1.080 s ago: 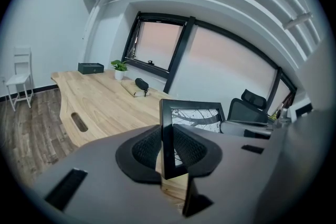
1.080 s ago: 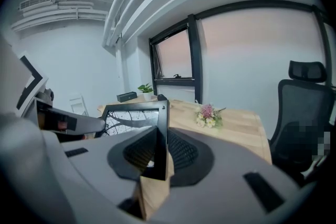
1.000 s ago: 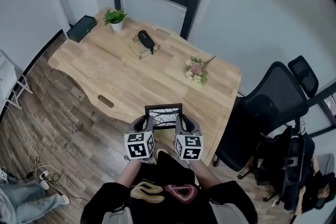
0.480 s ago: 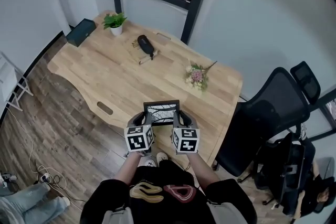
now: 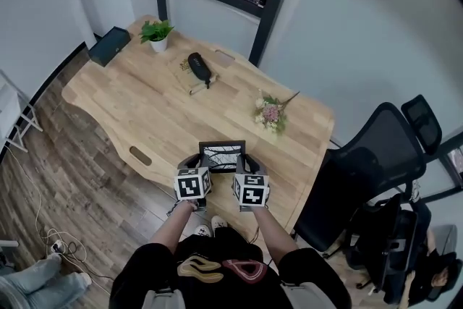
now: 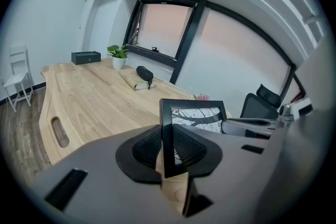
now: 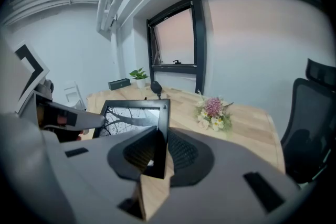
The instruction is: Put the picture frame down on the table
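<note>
The picture frame (image 5: 222,155) is held upright in the air over the near edge of the tabletop (image 5: 145,105), its glass turned toward the person, and is judged not yet to be set down. Its left upright is clenched between the ribbed pads of the left claw (image 5: 195,163), and its right upright is pinched in the same way by the right claw (image 5: 247,163). In both gripper views the thin black edge is seen clamped between the pads, with bare wood showing beneath the jaws.

For the step in hand, the two claws are best lowered together at one pace, so that the frame is kept level and its bottom edge is met by the wood along its whole length rather than at one corner. The bare patch straight ahead is judged the safest landing place. It is bounded by the cable slot (image 5: 140,155) to the left and the bunch of flowers (image 5: 269,112) to the right, and both are best left well apart from the frame.

Whether a stand is fitted at the back cannot be told. The grip should therefore be eased only once the frame is felt to rest, and both sides should be released at once, so that no twist is given to it. The black pouch (image 5: 198,67), the potted plant (image 5: 156,32) and the dark box (image 5: 110,45) at the far side are not concerned.
</note>
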`<state>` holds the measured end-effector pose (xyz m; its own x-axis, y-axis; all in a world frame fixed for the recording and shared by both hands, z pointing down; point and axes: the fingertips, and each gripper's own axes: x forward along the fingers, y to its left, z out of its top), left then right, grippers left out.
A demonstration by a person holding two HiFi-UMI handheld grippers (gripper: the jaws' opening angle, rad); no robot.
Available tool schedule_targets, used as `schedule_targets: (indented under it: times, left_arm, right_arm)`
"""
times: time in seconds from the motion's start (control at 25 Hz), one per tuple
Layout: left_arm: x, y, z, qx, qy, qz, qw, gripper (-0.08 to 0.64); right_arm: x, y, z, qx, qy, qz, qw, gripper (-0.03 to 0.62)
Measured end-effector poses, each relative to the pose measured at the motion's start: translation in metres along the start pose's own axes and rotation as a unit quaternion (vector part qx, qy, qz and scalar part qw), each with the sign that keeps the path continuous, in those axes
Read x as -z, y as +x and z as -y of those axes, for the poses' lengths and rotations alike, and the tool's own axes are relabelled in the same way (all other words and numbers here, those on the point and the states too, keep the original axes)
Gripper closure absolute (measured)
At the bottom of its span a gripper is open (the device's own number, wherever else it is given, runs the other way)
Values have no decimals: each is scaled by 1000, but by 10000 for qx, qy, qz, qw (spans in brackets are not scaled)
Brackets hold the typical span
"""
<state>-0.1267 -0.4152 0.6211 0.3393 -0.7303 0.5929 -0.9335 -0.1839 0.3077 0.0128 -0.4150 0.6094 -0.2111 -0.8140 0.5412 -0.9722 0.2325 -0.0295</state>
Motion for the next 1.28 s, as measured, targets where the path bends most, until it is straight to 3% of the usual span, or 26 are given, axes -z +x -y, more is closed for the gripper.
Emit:
schedule_targets:
  times: [0.36,1.28]
  left_arm:
    - [21,31,-11,-248,-172,-329,9990,480]
    - [36,94,-28,-479,79,-945,9943,480]
  right_arm:
    - [21,34,7,-144,-26,-376,9992,517]
    - [60,95,25,-174,637,-954,9932,518]
